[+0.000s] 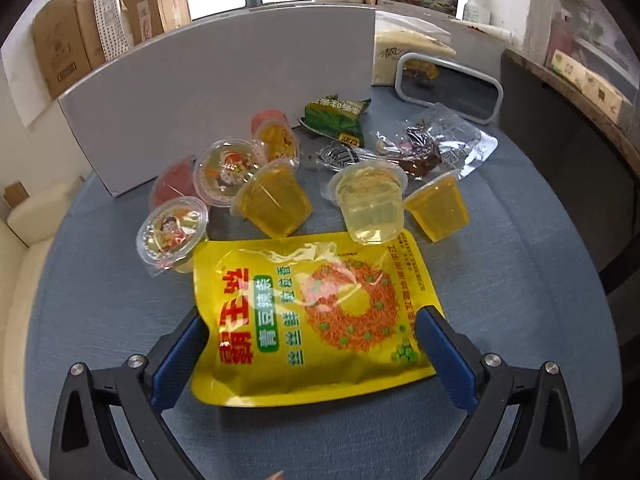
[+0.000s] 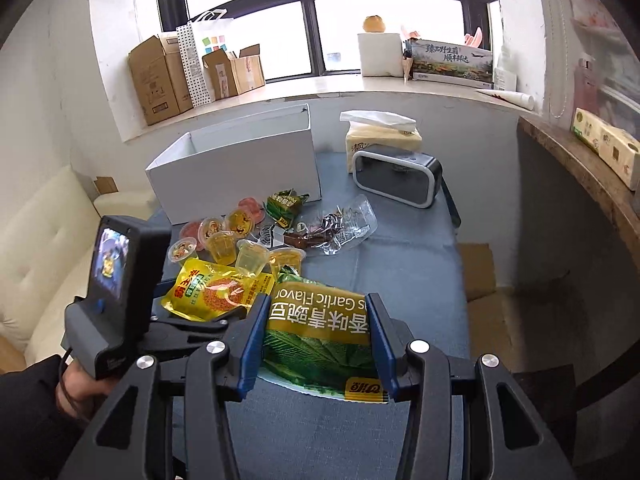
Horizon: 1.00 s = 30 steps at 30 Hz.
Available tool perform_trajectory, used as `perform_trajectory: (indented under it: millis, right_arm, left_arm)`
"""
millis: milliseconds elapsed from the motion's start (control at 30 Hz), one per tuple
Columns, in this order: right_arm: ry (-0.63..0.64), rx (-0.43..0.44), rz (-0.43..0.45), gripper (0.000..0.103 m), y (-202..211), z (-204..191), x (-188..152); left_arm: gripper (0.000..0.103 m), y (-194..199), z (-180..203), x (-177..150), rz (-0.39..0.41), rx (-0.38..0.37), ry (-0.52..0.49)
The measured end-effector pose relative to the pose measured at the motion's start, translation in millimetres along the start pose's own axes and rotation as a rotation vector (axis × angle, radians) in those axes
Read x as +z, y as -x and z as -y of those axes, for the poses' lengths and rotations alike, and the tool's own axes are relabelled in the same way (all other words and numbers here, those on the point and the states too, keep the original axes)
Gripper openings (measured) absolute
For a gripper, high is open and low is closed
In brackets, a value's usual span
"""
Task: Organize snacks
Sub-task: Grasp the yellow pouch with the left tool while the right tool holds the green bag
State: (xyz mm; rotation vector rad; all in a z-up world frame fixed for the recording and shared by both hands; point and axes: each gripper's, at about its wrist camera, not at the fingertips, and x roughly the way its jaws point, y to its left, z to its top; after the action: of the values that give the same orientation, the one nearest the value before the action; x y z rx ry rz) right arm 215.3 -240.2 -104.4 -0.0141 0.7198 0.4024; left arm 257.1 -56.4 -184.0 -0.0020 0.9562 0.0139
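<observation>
My right fingers (image 2: 316, 340) squeezed the green pea bag (image 2: 320, 320), hiding its edges. My left fingers (image 1: 312, 344) stood apart around the yellow snack bag (image 1: 308, 316), maybe touching.

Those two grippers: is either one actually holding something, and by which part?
The right gripper clamps the green snack bag across its middle. The left gripper straddles the yellow packet, jaws open, holding nothing.

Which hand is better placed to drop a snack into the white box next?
Right. The right gripper is already clamped on the green garlic pea bag, with the white box ahead. The left gripper stands open around the yellow packet.
</observation>
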Motion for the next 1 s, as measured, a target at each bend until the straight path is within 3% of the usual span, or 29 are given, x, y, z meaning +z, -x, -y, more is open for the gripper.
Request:
perform_trajectory:
  millis: [200, 300, 567, 767, 1000]
  right_arm:
    - [0.001, 0.019, -0.005, 0.051, -4, -3, -2]
    - [0.001, 0.024, -0.006, 0.051, -5, -4, -3]
    - [0.0, 0.042, -0.011, 0.051, -8, -9, -3]
    - [0.006, 0.046, -0.013, 0.051, -11, -15, -1]
    - [0.013, 0.047, -0.004, 0.051, -6, -20, 0]
  left_arm:
    - [0.102, -3, -5, 0, 0.001, -0.027, 0.022]
    - [0.085, 5, -9, -1, 0.029, -0.011, 0.036]
    - [0.038, 35, -36, 3, 0.063, -0.087, 0.132]
    - [0.019, 64, -34, 7, 0.122, -0.119, 0.119]
    - [0.013, 96, -23, 19, 0.19, -0.144, 0.068]
